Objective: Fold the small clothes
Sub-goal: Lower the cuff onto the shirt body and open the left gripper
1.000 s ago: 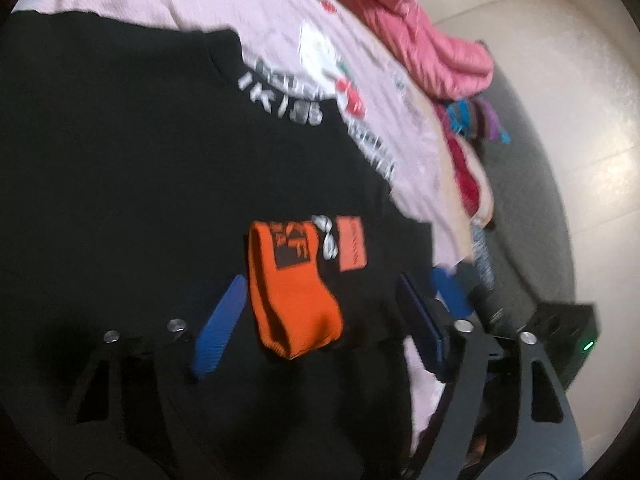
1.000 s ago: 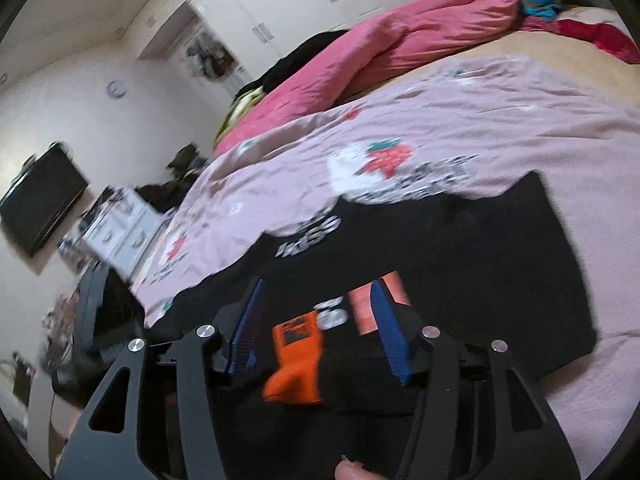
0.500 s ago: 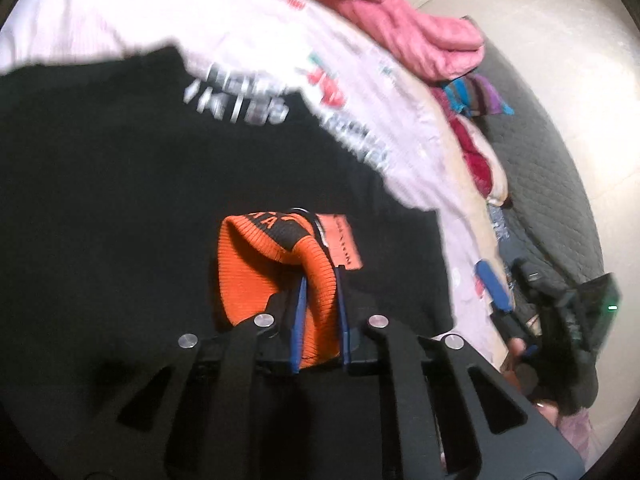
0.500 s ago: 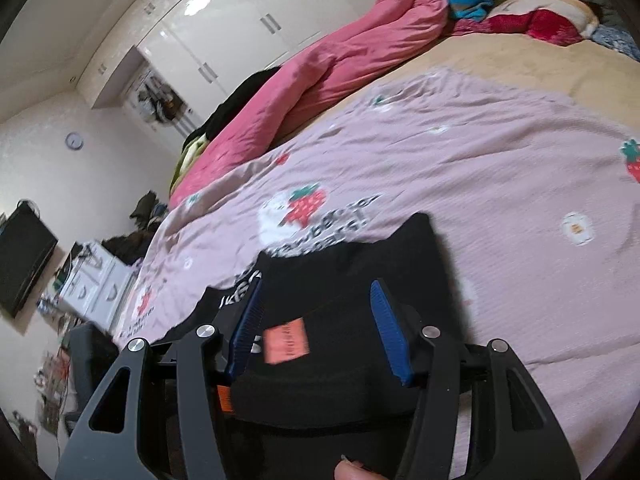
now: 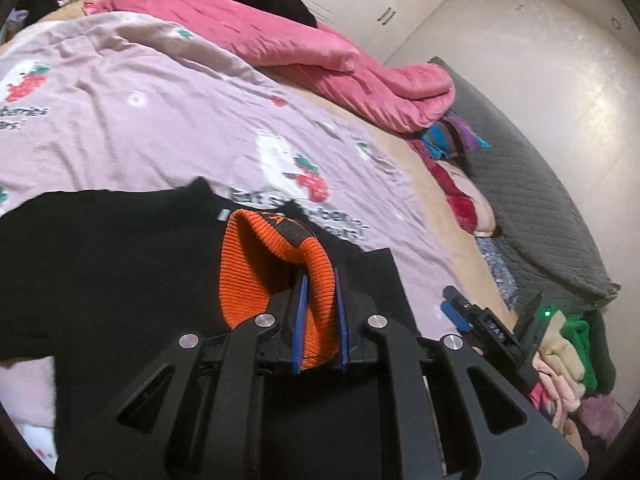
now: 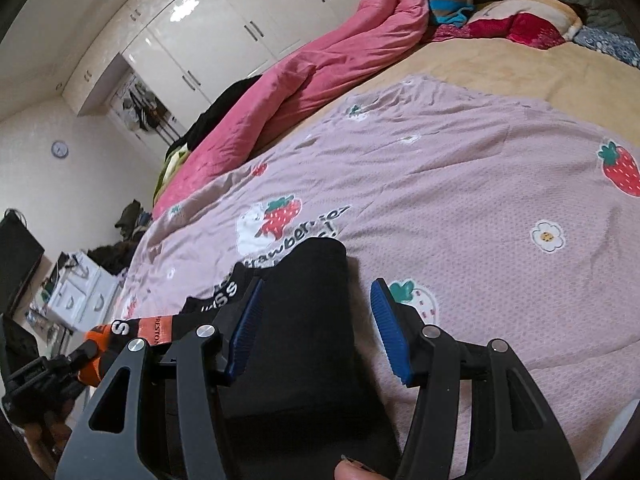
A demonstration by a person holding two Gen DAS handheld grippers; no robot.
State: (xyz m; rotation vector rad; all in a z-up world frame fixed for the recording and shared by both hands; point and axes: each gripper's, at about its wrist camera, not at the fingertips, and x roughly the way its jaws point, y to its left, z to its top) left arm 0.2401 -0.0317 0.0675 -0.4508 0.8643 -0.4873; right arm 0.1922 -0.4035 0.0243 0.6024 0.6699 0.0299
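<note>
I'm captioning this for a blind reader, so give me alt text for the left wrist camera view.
The left claw is shut on an orange knit sock, held above a black garment spread on a pink strawberry-print sheet. A rumpled pink quilt lies along the far side of the bed, and the right claw shows at the lower right.

Both grippers are built of matte black angular arms with triangular cut-outs, joined by round silver screws. Ribbed blue pads line the fingers of the left gripper (image 5: 320, 316) and the right gripper (image 6: 316, 332). A fingertip (image 6: 352, 472) is seen below the right gripper's arms.
</note>
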